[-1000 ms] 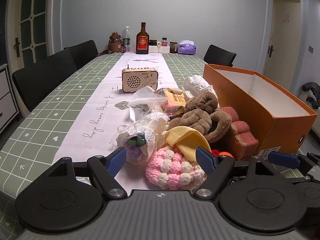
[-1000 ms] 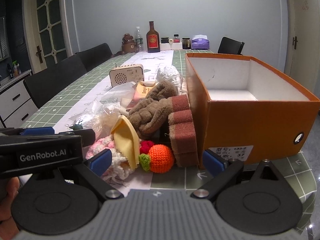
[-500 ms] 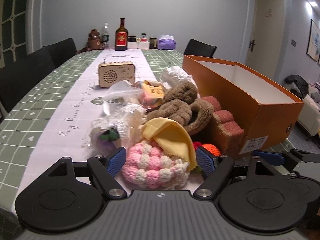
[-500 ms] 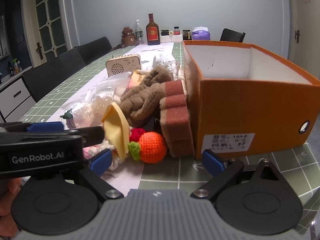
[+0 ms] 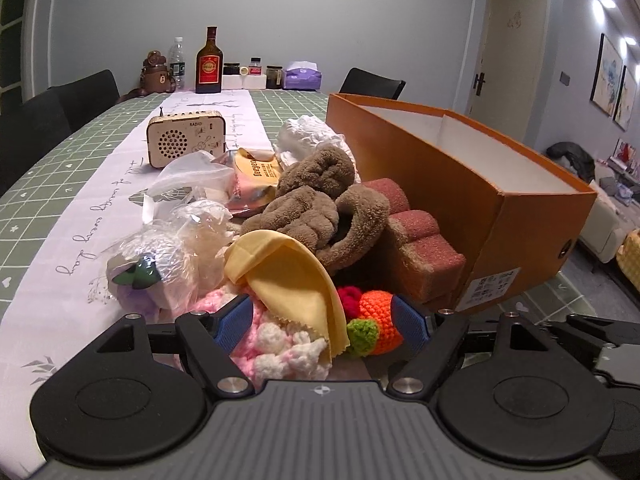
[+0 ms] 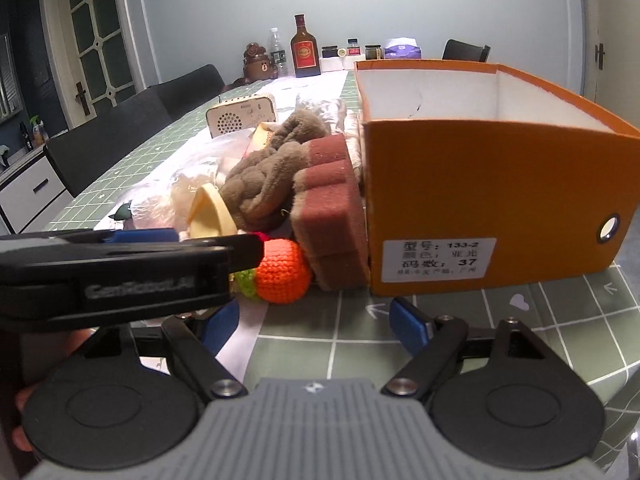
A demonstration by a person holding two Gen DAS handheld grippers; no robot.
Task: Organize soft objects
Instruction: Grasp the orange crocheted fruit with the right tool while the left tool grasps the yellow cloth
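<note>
Two wrist views across a long bench (image 5: 48, 168) covered in green grid cloth with a white runner.

Left tongs (image 5: 322, 318) low at the near end of a heap of soft things, blue fingers spread wide. Between them — a pink-and-white crocheted piece (image 5: 276, 336) under a draped yellow cloth (image 5: 296, 284), plus the green leaf end of an orange crocheted ball (image 5: 380, 322). Left pad right against the pink crochet, right pad against the orange ball; no squeeze visible, nothing lifted.

Behind these, a knotted brown plush bundle (image 5: 316, 208), a dark red sponge block (image 5: 420, 248) touching the side of an orange shoebox (image 5: 460, 200), crinkled clear plastic bags (image 5: 188, 220) with a small purple-and-green toy (image 5: 136, 276) inside one, and a white wad (image 5: 308, 134) farther back. Shoebox open on top, white inside, no contents visible.

Right tongs (image 6: 316, 322) just above bare green cloth in front of the box's labelled end, fingers apart with nothing between them — having just been narrowing. Left tool's black body (image 6: 120, 272) crossing the right view, with part of a hand (image 6: 24, 416) at the lower left edge.

Farther along the bench: a small wooden radio (image 5: 186, 144), then a brown bottle with a red label (image 5: 209, 64), a water bottle (image 5: 176, 60), a bear figure (image 5: 156, 74), small jars and a purple tissue pack (image 5: 302, 76). Dark chairs (image 6: 108, 140) along the sides.
</note>
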